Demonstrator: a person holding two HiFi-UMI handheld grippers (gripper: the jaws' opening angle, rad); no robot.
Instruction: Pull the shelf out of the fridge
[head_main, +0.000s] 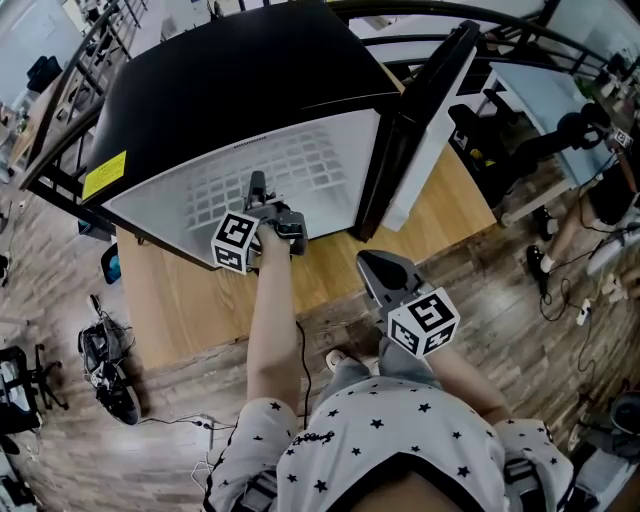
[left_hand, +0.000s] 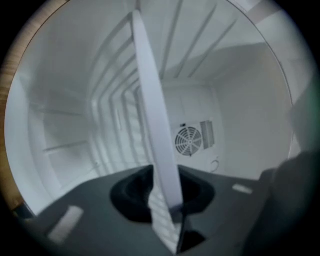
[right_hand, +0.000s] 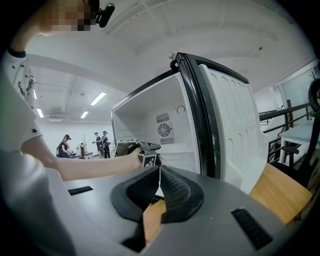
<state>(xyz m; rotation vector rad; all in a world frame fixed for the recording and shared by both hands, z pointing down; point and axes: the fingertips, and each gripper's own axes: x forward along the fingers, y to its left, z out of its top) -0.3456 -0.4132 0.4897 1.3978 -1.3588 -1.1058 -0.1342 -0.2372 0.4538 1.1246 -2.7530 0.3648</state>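
A black-topped fridge (head_main: 230, 80) stands on a wooden platform (head_main: 190, 300) with its door (head_main: 425, 120) swung open to the right. Its white wire shelf (head_main: 300, 165) sticks out of the front opening. My left gripper (head_main: 258, 192) reaches level to the shelf's front edge. In the left gripper view the shelf (left_hand: 150, 100) runs edge-on down between the jaws, and the left gripper (left_hand: 169, 202) is shut on its front rim. My right gripper (head_main: 378, 268) hangs in front of the door's lower corner. It is shut (right_hand: 160, 181) and holds nothing.
A fan grille (left_hand: 189, 141) sits in the fridge's back wall. The open door (right_hand: 235, 125) stands close on my right gripper's right. A scooter (head_main: 105, 360) lies on the floor at left, a desk (head_main: 540, 100) stands at right, and people (right_hand: 65, 145) stand far off.
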